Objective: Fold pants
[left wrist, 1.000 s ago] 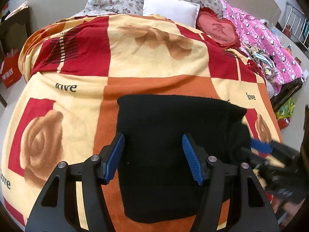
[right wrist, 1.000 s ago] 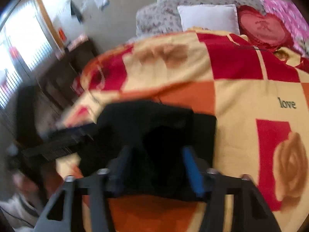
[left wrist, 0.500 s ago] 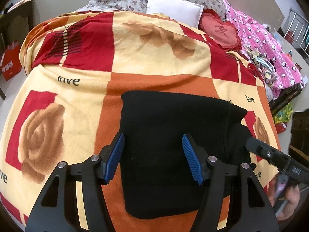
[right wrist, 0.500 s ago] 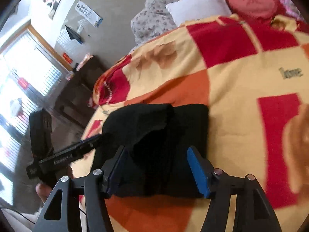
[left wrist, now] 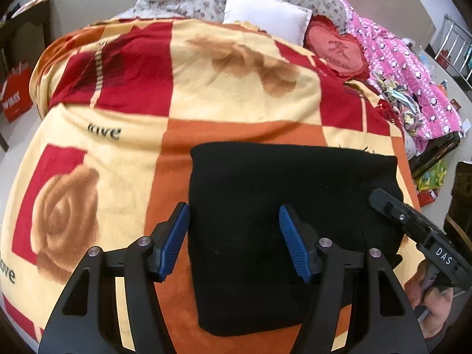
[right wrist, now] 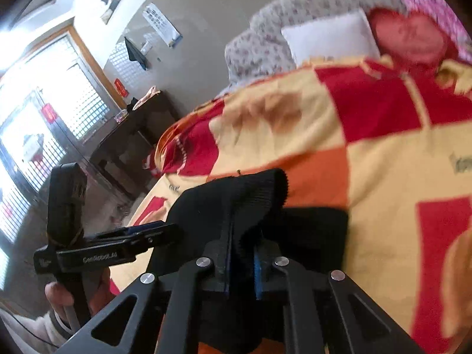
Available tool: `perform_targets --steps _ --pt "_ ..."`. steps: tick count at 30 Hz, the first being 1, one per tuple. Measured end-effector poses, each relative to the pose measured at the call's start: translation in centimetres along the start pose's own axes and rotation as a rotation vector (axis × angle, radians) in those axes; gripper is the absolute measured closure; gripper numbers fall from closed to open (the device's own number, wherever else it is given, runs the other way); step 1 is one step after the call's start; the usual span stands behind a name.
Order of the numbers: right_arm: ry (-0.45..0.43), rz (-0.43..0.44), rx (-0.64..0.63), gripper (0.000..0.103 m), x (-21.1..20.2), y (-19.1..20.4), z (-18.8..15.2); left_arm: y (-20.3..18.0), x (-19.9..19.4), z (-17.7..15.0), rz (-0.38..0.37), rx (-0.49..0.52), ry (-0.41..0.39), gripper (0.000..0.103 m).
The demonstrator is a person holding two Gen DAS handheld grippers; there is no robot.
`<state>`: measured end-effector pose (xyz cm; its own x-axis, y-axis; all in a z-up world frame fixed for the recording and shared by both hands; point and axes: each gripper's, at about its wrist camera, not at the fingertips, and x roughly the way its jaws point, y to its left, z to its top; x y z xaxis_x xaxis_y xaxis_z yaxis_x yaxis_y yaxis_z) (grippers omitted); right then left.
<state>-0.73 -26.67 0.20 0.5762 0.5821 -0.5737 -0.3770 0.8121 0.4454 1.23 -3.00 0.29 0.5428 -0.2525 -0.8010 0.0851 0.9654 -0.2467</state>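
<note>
The black pants lie folded into a rough rectangle on the bed's patterned blanket. My left gripper is open and empty, hovering over the pants' near left part, one finger at the left edge. My right gripper is shut on the pants' ribbed edge and lifts that fold off the blanket. The right gripper's body shows at the pants' right side in the left wrist view. The left gripper shows at the left in the right wrist view.
A white pillow, a red heart cushion and a pink quilt lie at the head and right side of the bed. A dark table stands beside the bed. A red bag sits on the floor left.
My right gripper has closed on the pants' ribbed edge and raised it. The left gripper has stayed open over the pants, barely moving.
</note>
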Motion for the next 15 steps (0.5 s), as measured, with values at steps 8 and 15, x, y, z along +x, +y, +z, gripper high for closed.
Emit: perform_targets --steps 8,15 --pt "-0.030 -0.068 0.106 0.100 -1.4 -4.0 -0.2 -0.2 2.5 0.2 0.044 -0.018 0.017 0.028" --pt "0.060 -0.006 0.098 0.047 0.7 -2.1 -0.3 -0.4 2.6 0.1 0.046 -0.011 0.017 0.027"
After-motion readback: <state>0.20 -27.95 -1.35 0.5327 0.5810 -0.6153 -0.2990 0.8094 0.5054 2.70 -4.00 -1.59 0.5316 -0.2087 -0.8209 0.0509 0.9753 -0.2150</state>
